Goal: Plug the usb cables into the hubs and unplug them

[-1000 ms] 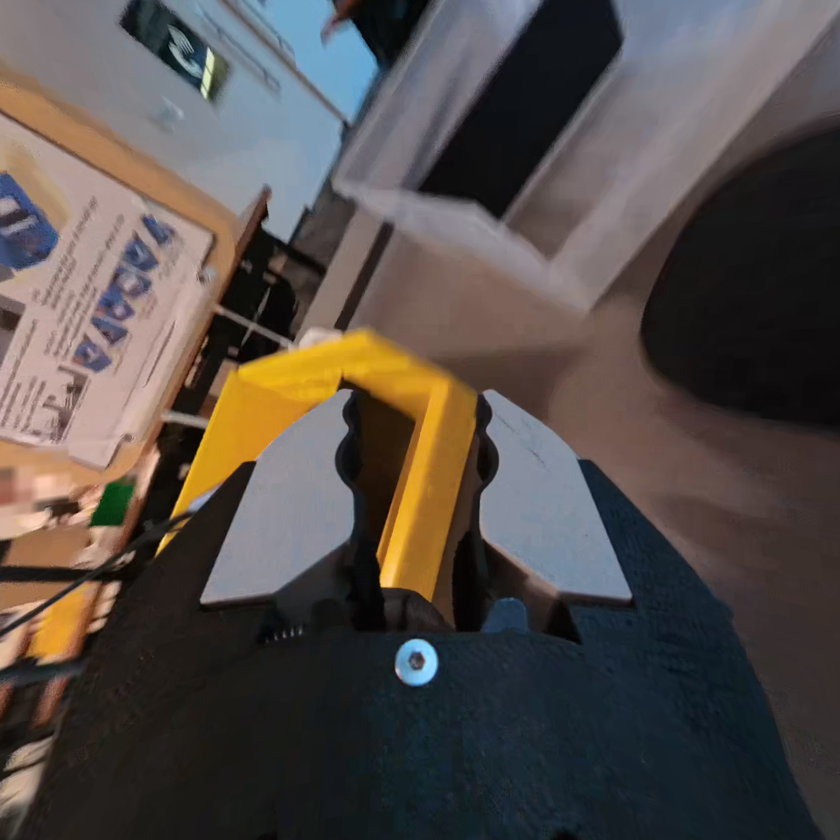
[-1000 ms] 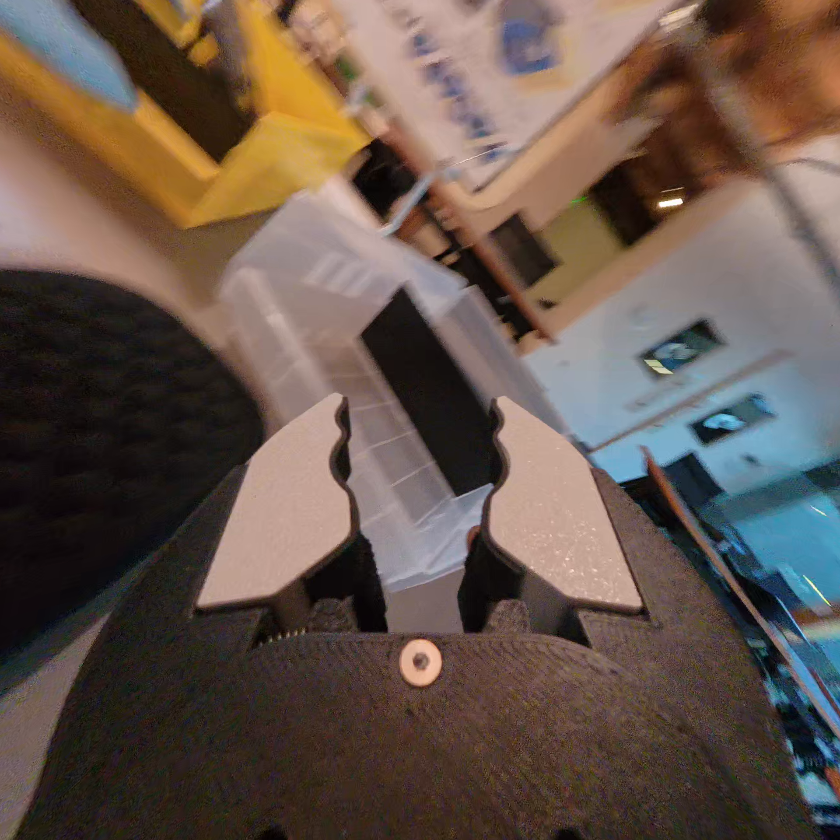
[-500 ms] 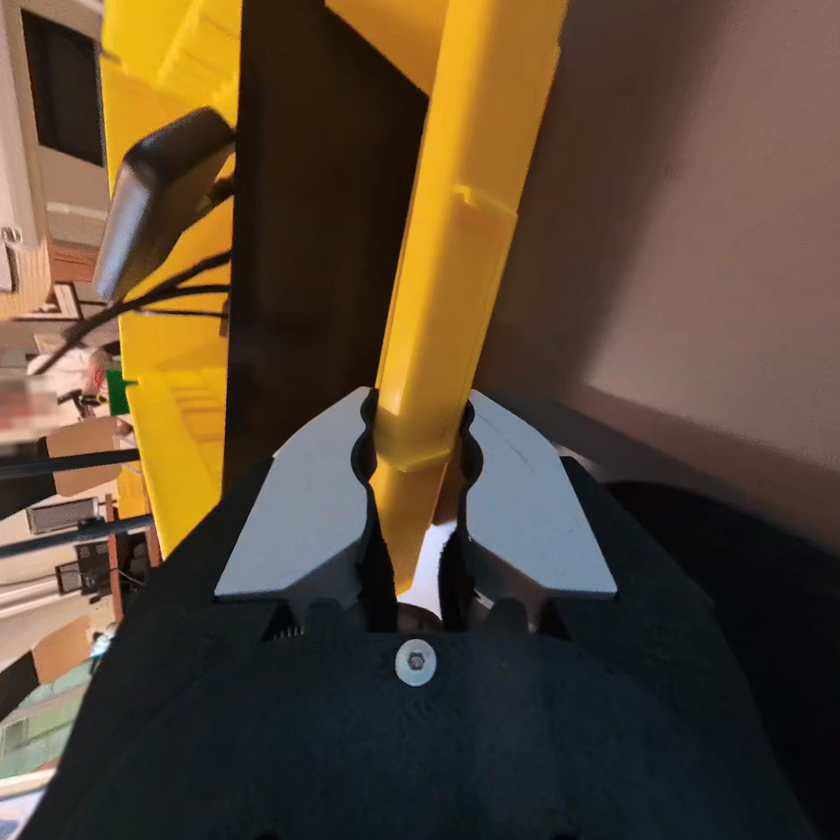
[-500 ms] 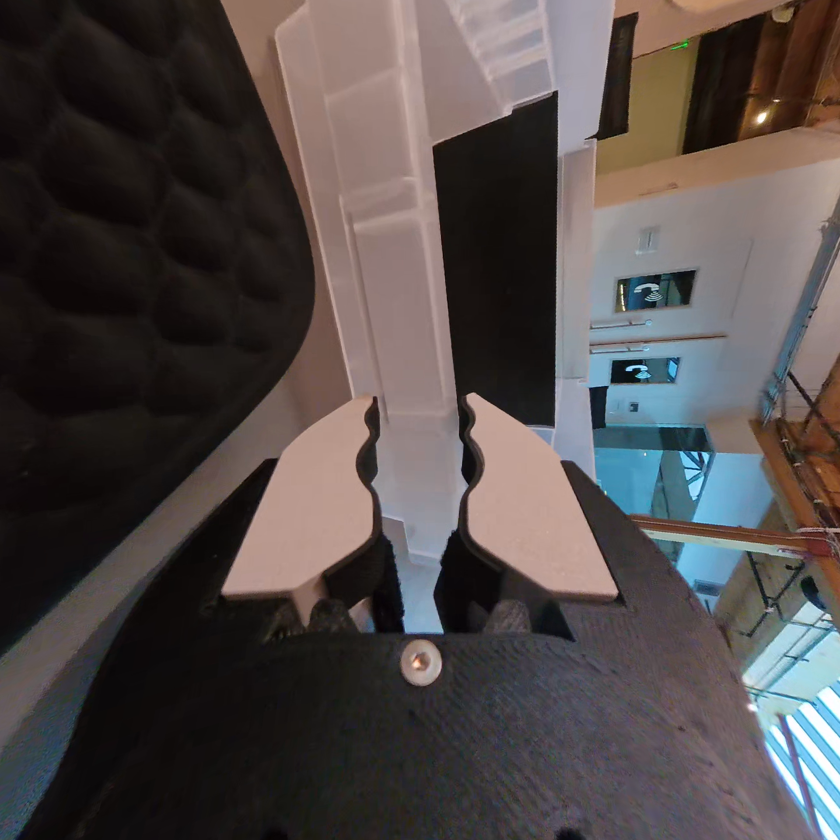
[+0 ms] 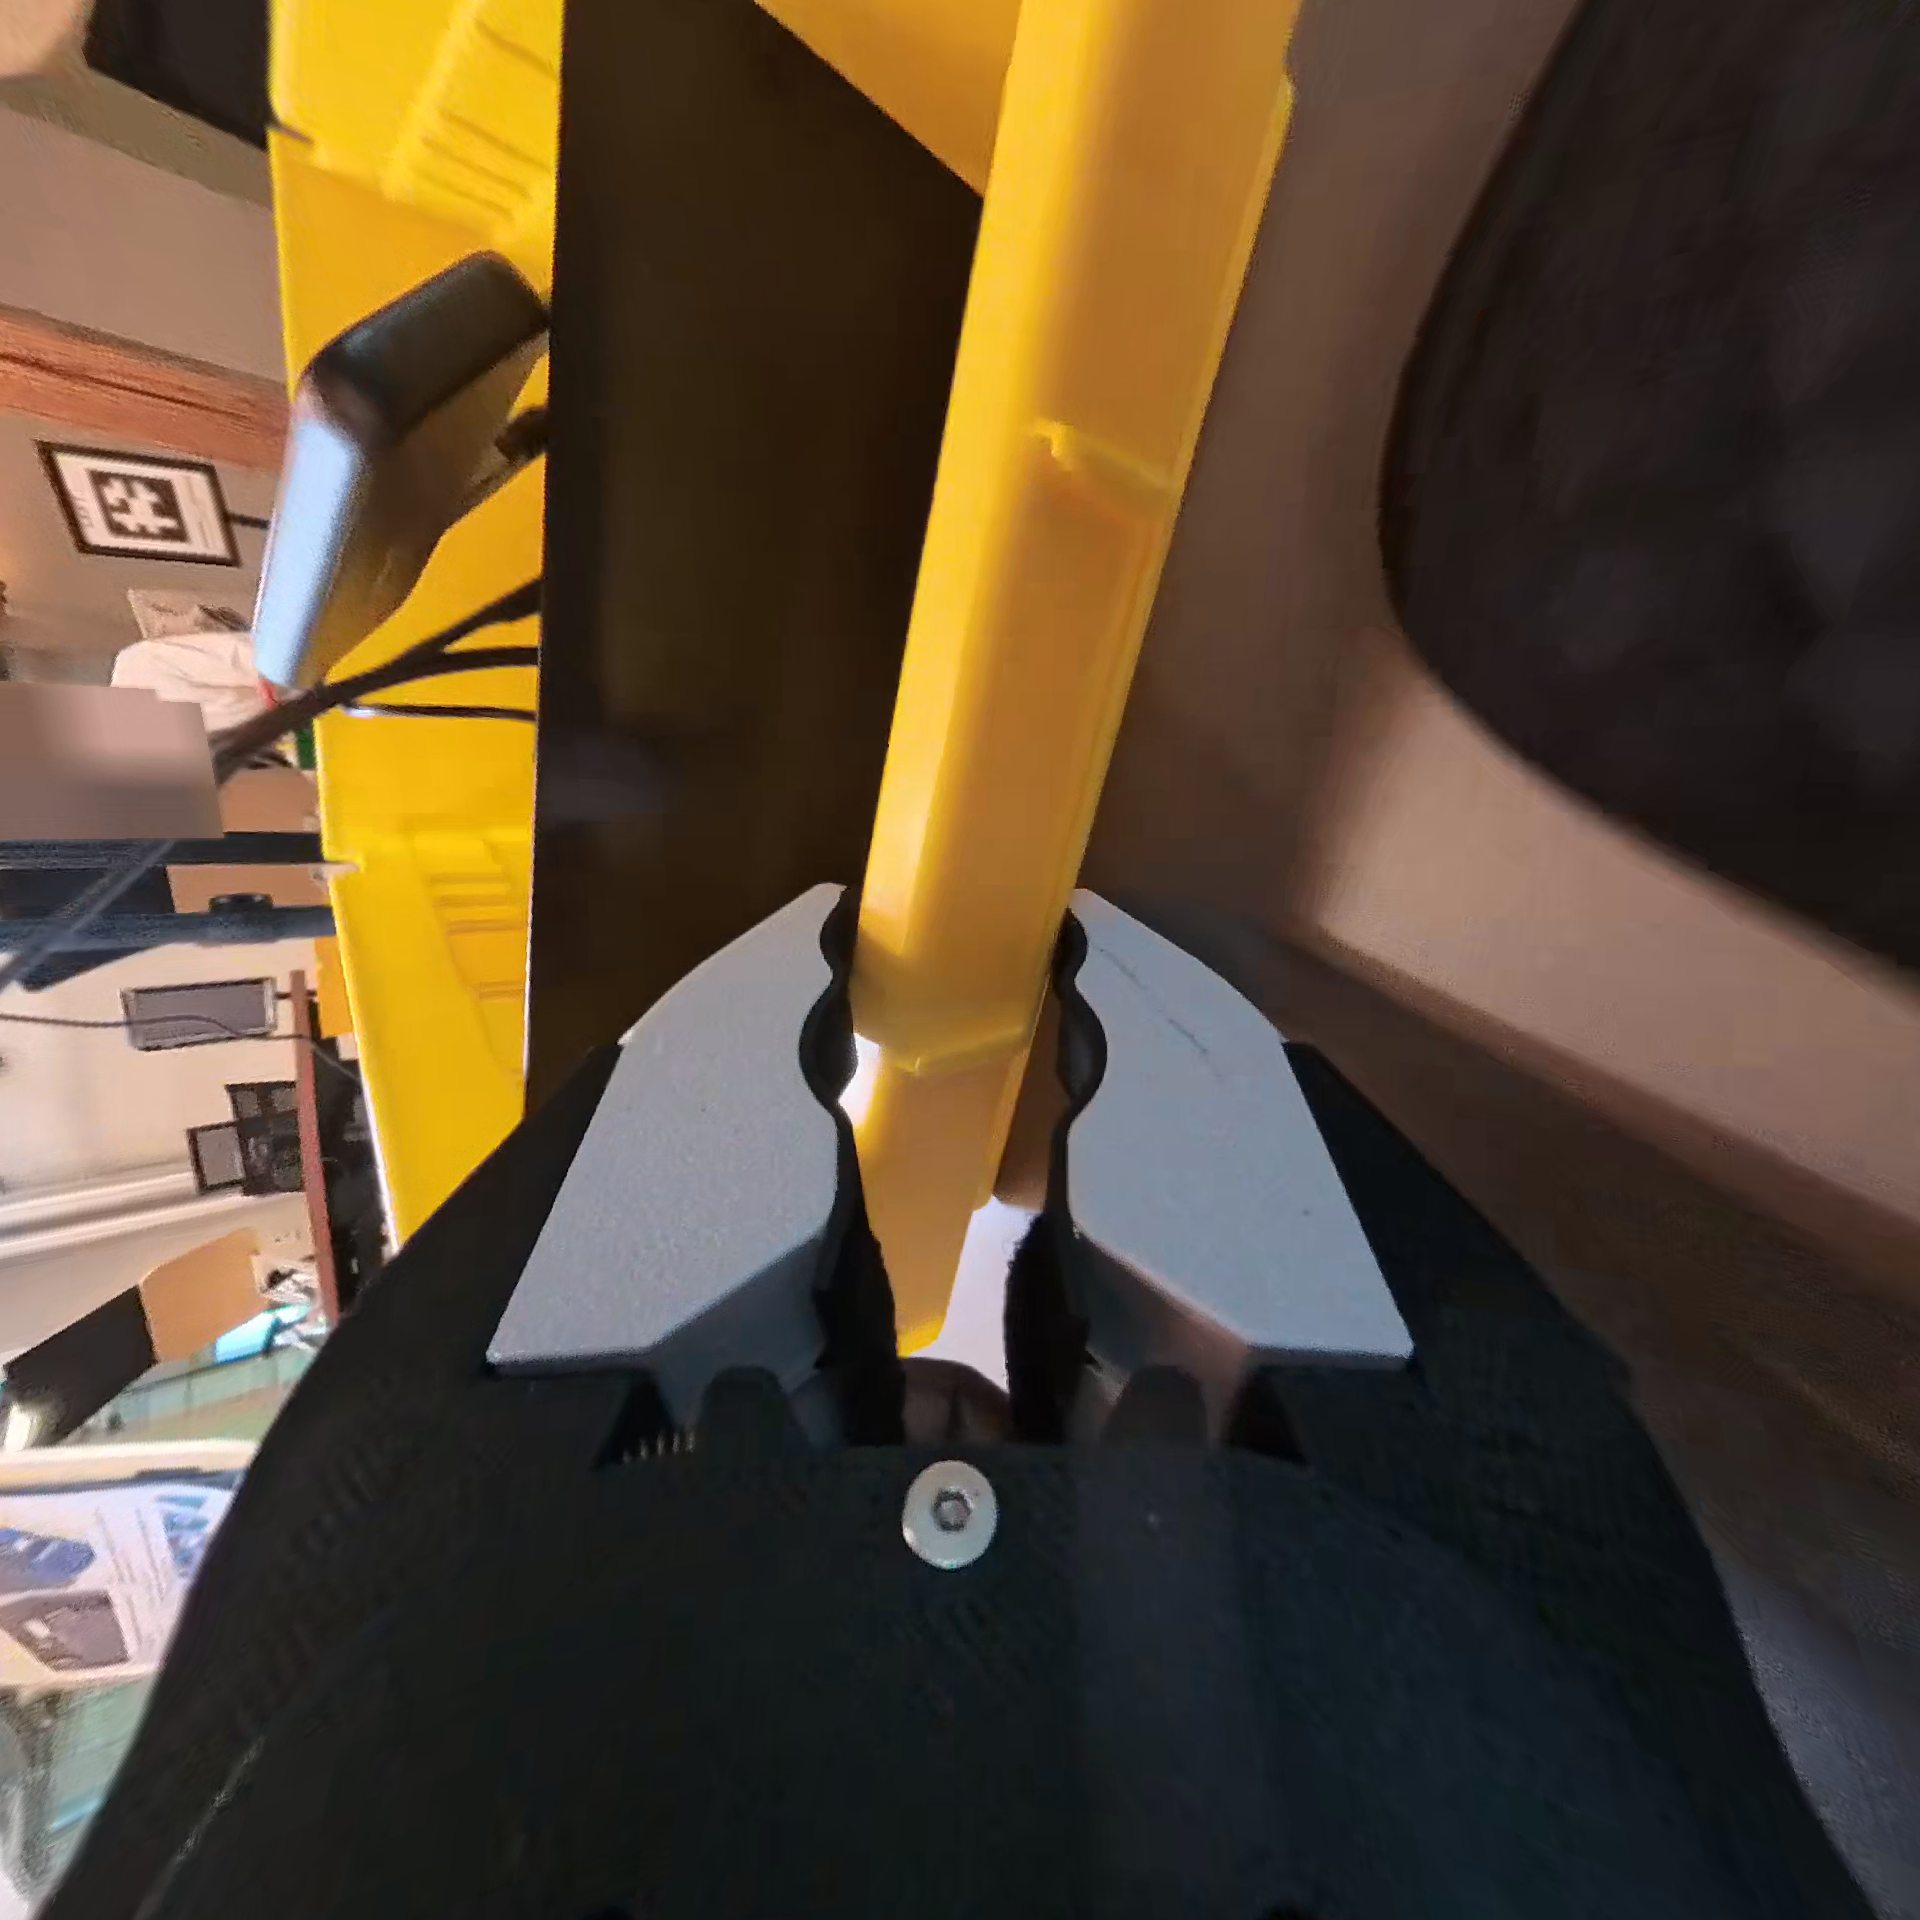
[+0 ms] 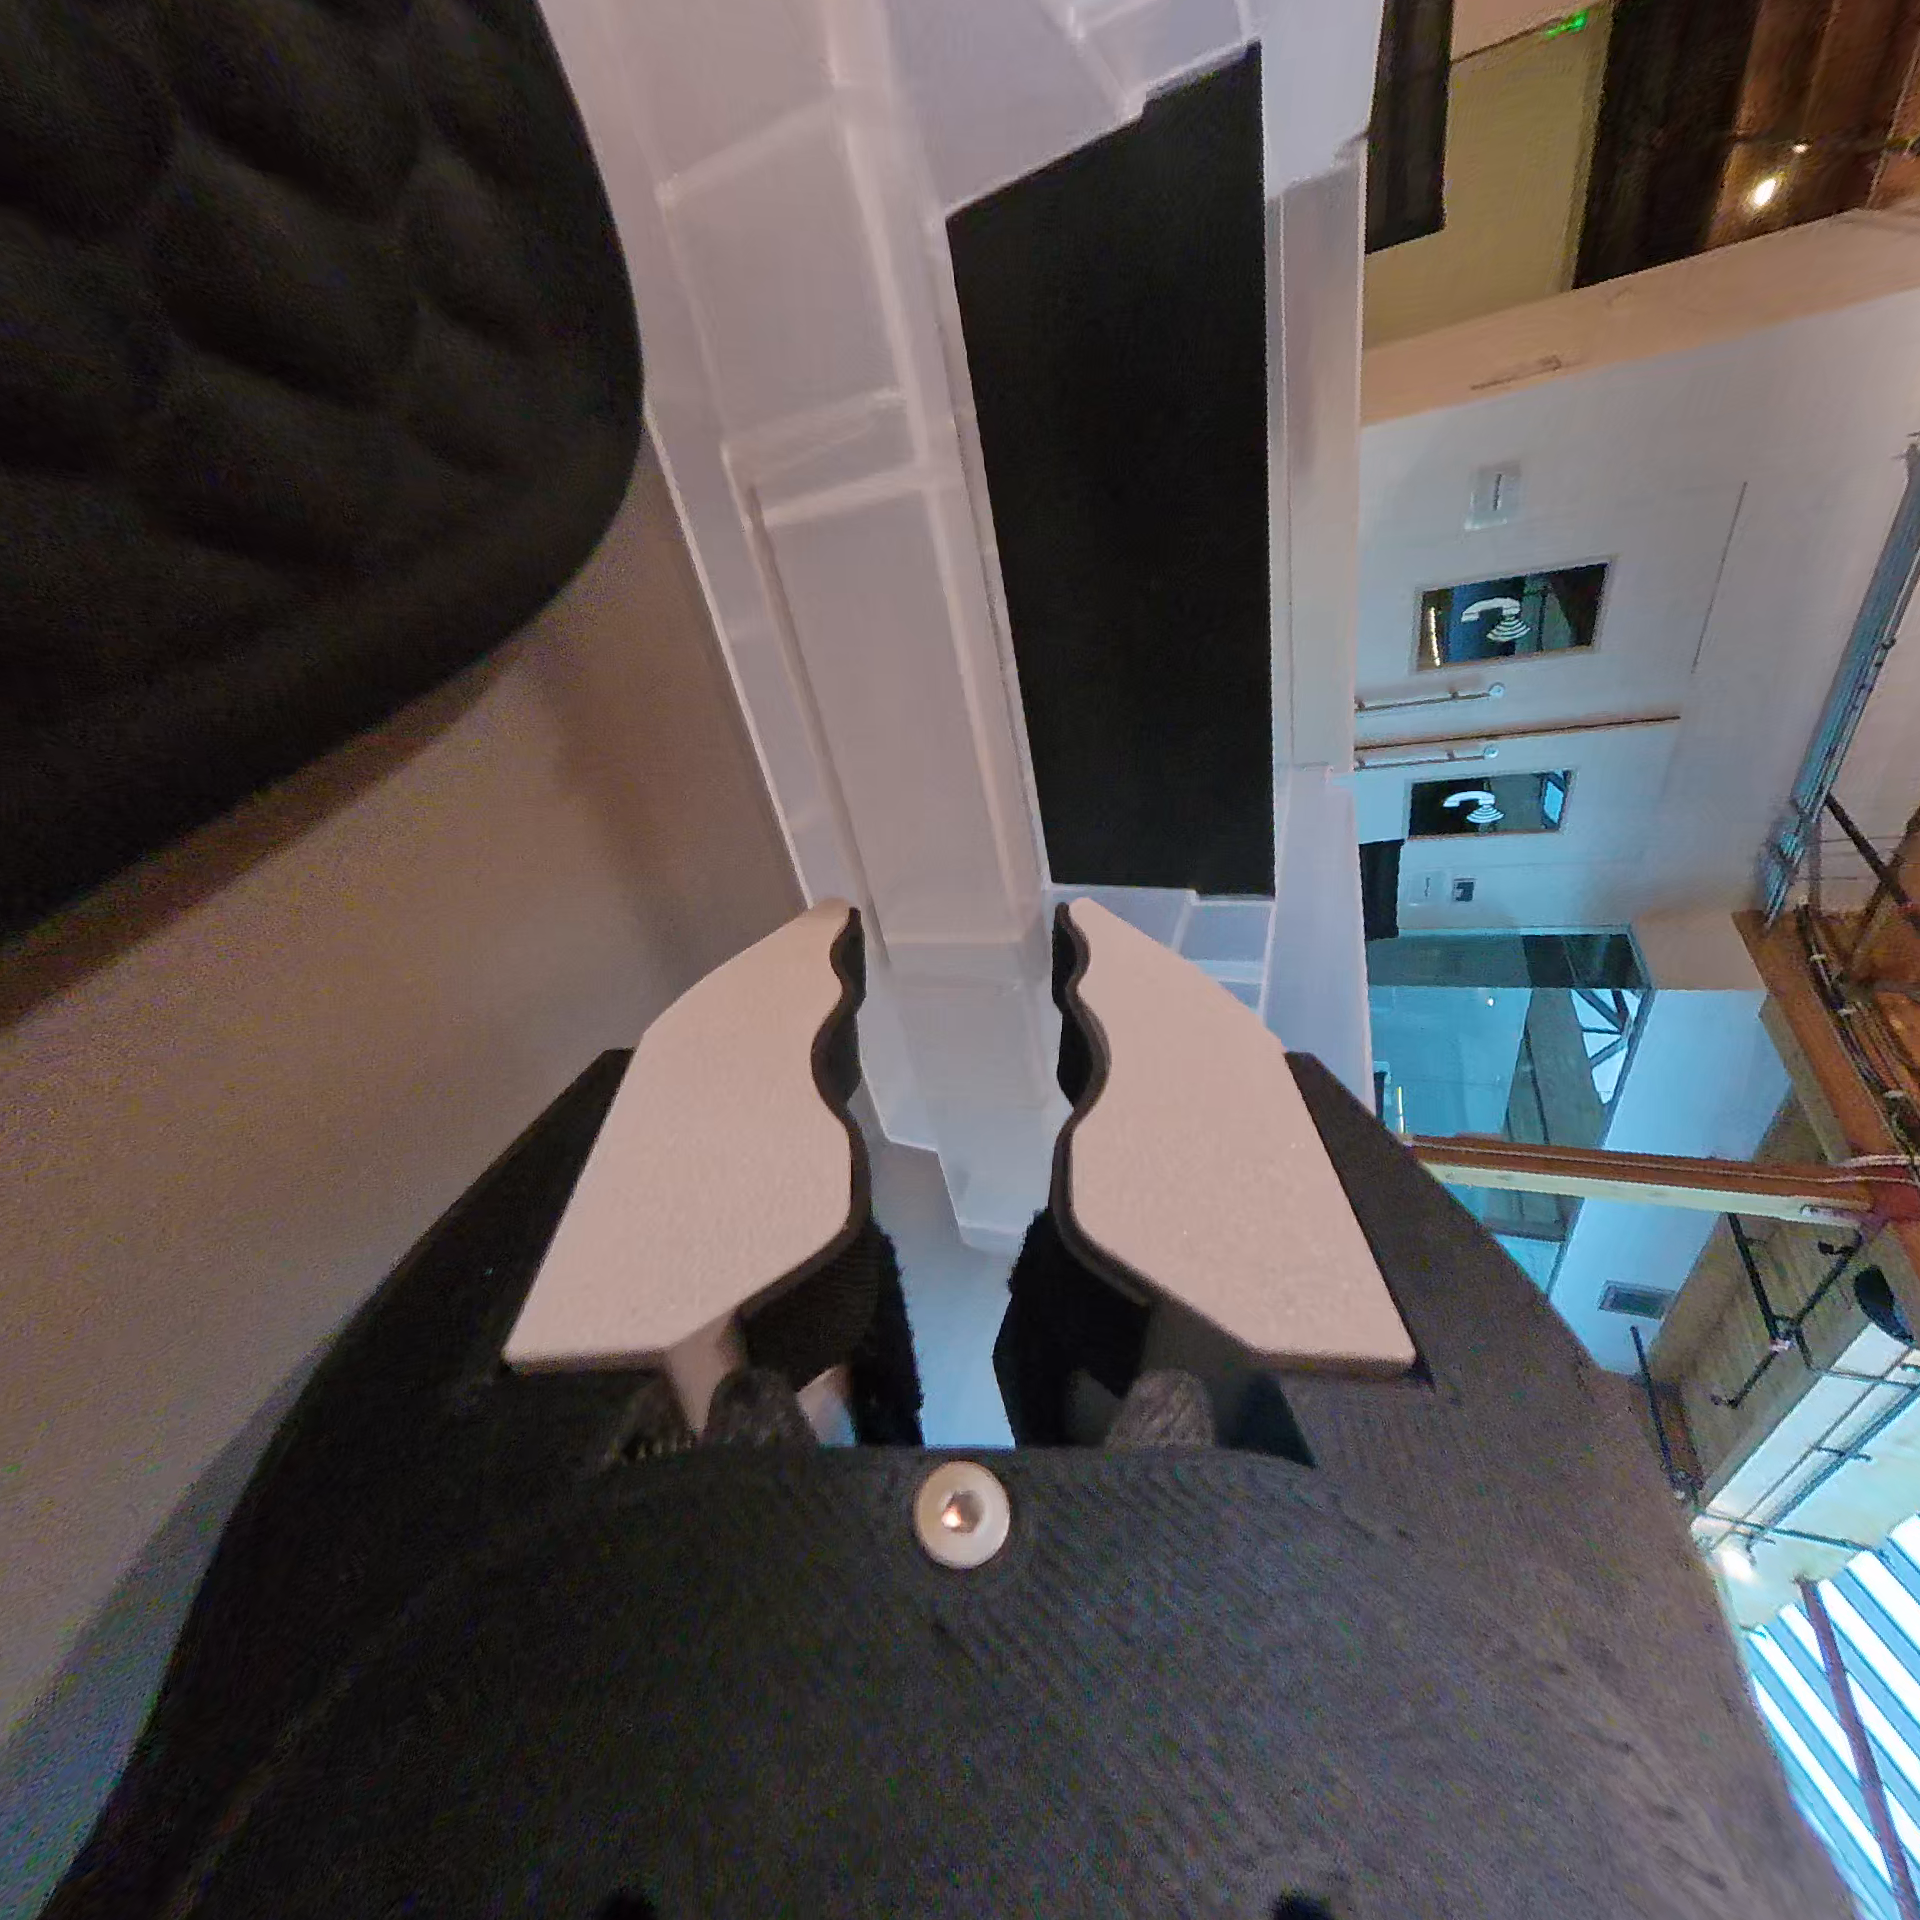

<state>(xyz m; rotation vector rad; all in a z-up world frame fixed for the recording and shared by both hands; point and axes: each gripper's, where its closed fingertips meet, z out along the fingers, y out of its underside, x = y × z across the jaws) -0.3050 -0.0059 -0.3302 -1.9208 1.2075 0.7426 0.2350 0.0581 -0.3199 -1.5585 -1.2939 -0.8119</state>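
My left gripper [image 5: 951,940] is shut on the rim of a yellow plastic bin [image 5: 1081,499], which stretches away from the fingers. A dark grey USB hub [image 5: 374,457] with thin black cables [image 5: 416,675] shows over the bin's far wall. A dark liner [image 5: 748,468] covers the bin's floor. My right gripper [image 6: 956,945] is shut on the rim of a clear plastic bin [image 6: 862,582] with a black liner [image 6: 1132,499] inside. I see no cable or hub in the clear bin.
A black quilted pad [image 6: 239,395] lies on the beige table [image 6: 312,1091] between the bins; it also shows in the left wrist view [image 5: 1662,447]. Room walls, a poster [image 5: 83,1590] and a square marker sign [image 5: 145,509] are behind.
Both views swung from a blurred look at the room down onto the bins. Both grippers narrowed from open to shut on the bin rims. Little has changed in the last half second.
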